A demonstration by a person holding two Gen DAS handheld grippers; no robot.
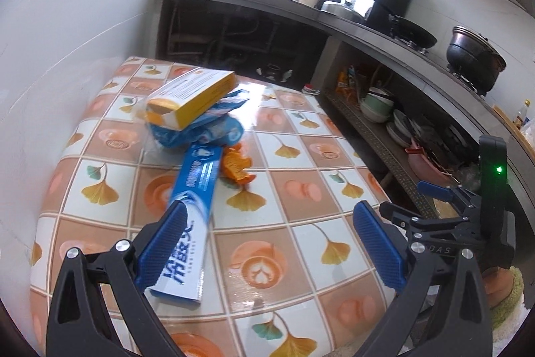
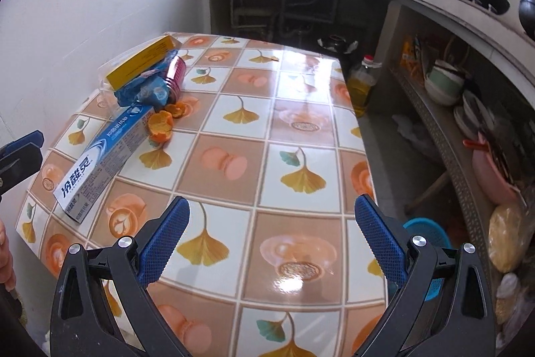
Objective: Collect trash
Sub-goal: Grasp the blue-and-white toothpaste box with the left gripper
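A pile of trash lies on the tiled table (image 1: 294,156) near the wall. A blue toothpaste box (image 1: 190,206) (image 2: 103,153) points toward me. Behind it are orange peel pieces (image 1: 235,168) (image 2: 162,122), a crumpled blue wrapper (image 1: 207,122) (image 2: 143,91) and a yellow box (image 1: 192,92) (image 2: 142,61) on top. A pink ribbed item (image 2: 177,77) sits beside the wrapper. My left gripper (image 1: 277,240) is open, its left finger against the toothpaste box's near end. My right gripper (image 2: 272,240) is open and empty above the table's near right part (image 2: 284,136).
A blue basket (image 2: 428,233) stands on the floor off the table's right edge. An oil bottle (image 2: 362,82) stands on the floor beyond the table. Shelves with bowls and plates (image 2: 448,82) run along the right. The white wall (image 1: 50,56) borders the table's left side.
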